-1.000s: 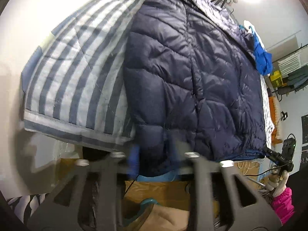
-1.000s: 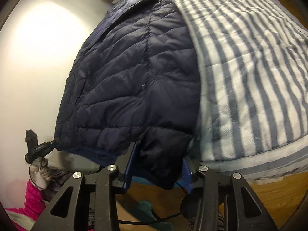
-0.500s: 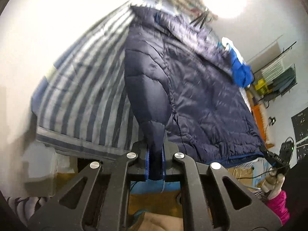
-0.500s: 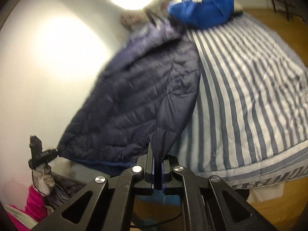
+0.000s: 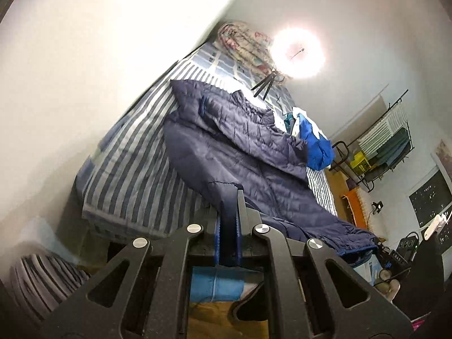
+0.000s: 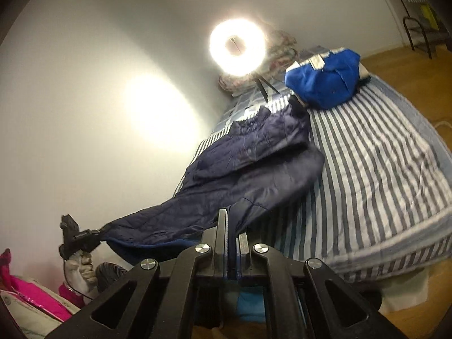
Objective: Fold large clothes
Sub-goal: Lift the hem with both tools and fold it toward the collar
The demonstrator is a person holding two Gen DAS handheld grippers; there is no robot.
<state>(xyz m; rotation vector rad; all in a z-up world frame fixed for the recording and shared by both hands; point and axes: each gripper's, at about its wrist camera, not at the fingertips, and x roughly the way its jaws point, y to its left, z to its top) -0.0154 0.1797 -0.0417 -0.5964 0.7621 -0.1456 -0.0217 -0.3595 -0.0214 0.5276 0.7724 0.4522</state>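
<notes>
A navy quilted jacket (image 5: 254,163) lies lengthwise on the striped bed, its hem end lifted off the near edge. My left gripper (image 5: 230,197) is shut on one corner of the hem, a fold of navy cloth pinched between its pads. My right gripper (image 6: 230,217) is shut on the other hem corner of the jacket (image 6: 248,175). In the right wrist view the left gripper (image 6: 96,233) shows at the far left in a gloved hand, with the hem stretched between the two grips. The collar end rests on the bed.
The blue-and-white striped bedspread (image 6: 381,169) lies bare to the right of the jacket. A bright blue garment (image 6: 325,82) and a patterned blanket (image 5: 243,42) sit near the head. A ring light (image 6: 237,46) on a tripod glares there. A metal rack (image 5: 381,147) stands by the far wall.
Both grippers went from open around the hem to shut on it. Both then rose, and the jacket's lower end came up off the bed edge. The views tilted up toward the wall.
</notes>
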